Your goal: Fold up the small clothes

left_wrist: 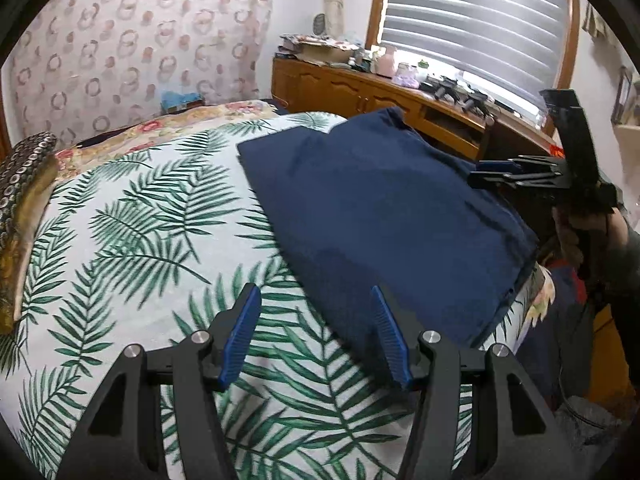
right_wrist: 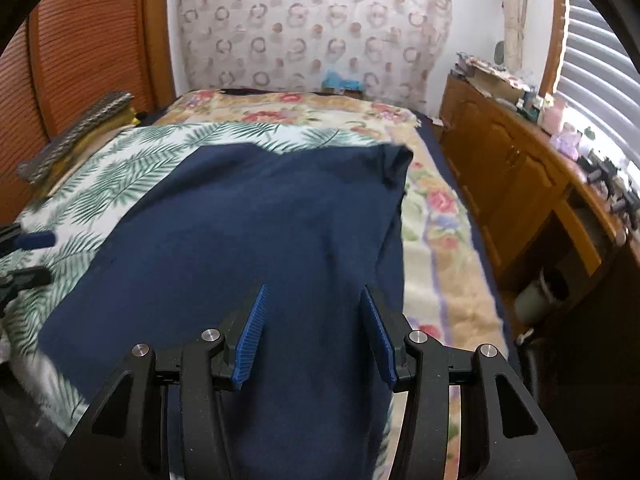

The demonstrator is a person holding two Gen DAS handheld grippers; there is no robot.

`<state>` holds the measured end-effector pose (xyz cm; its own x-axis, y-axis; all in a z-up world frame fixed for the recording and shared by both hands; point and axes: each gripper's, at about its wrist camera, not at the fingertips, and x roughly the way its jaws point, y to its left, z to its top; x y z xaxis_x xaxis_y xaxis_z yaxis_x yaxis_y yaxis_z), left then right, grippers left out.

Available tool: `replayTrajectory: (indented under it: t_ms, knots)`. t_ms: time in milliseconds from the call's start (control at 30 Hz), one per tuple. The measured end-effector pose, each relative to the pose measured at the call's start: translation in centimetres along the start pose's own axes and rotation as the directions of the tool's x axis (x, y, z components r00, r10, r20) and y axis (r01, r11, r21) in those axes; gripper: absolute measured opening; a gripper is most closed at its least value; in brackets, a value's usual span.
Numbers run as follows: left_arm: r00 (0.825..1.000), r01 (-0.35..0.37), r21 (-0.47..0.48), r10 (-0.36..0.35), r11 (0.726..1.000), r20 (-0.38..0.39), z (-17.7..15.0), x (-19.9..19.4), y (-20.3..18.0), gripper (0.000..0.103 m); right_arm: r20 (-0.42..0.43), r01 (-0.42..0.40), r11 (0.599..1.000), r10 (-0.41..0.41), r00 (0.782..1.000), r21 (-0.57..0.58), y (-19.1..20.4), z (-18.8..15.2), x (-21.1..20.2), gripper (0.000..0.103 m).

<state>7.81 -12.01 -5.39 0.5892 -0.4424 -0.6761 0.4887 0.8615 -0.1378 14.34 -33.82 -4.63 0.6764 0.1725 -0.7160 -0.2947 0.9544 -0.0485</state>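
While flat, navy shirt (right_wrist: pixel 248 232) runs lengthwise up bed | left gripper (left_wrist: pixel 316 332), right gripper (right_wrist: pixel 310 332): both apart, empty

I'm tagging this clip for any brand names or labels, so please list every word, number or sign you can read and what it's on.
None can be read.
Navy garment: plain, no print or tag showing.
Palm-leaf sheet: pattern only.
Clutter on the wooden dresser: too small and blurred to read.
Claws: no markings visible.
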Motion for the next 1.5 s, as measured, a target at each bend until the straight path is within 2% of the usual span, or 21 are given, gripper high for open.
replayTrajectory:
  t_ms: [267, 467, 767, 967, 1300, 1400, 1467, 1500]
  knots:
    - [0.998, 0.014, 0.031, -0.012, 0.999, -0.058, -0.5, 1.3, -1.3, 0.056, 0.008, 0.014, 1.0, -0.014, 1.0, 0.021, 0.0, -3.0, -2.3, 0.049]
    - [0.998, 0.018, 0.011, -0.017, 1.0, -0.06, -0.6, 1.2, -1.2, 0.056, 0.017, -0.003, 1.0, 0.002, 1.0, 0.027, 0.6, -3.5, -2.8, 0.049]
    - [0.995, 0.076, -0.005, -0.077, 0.997, -0.056, -1.0, 0.3, -1.6, 0.056, 0.024, -0.024, 1.0, 0.024, 0.999, -0.001, 2.1, -4.0, -2.9, 0.049]
    - [0.988, 0.113, -0.004, -0.113, 0.994, -0.103, -1.7, 1.0, -2.2, 0.056, 0.02, -0.043, 0.999, 0.043, 0.999, -0.01, 2.8, -4.2, -2.8, 0.049]
    - [0.981, 0.154, -0.009, -0.154, 0.988, -0.118, -2.5, 0.5, -2.8, 0.055, 0.007, -0.068, 0.997, 0.068, 0.998, -0.036, 4.2, -4.7, -2.7, 0.051]
    - [0.975, 0.184, -0.006, -0.183, 0.983, -0.128, -2.6, 0.5, -3.2, 0.041, 0.005, -0.079, 0.996, 0.079, 0.997, -0.037, 4.5, -4.7, -2.7, 0.052]
    - [0.97, 0.197, -0.008, -0.196, 0.98, -0.141, -2.3, 0.7, -3.4, 0.015, 0.002, -0.087, 0.995, 0.087, 0.996, -0.039, 4.7, -4.8, -2.6, 0.053]
    - [0.972, 0.191, -0.006, -0.19, 0.982, -0.139, -2.0, 0.7, -3.5, 0.011, 0.001, -0.091, 0.995, 0.091, 0.996, -0.041, 4.8, -4.8, -2.6, 0.056]
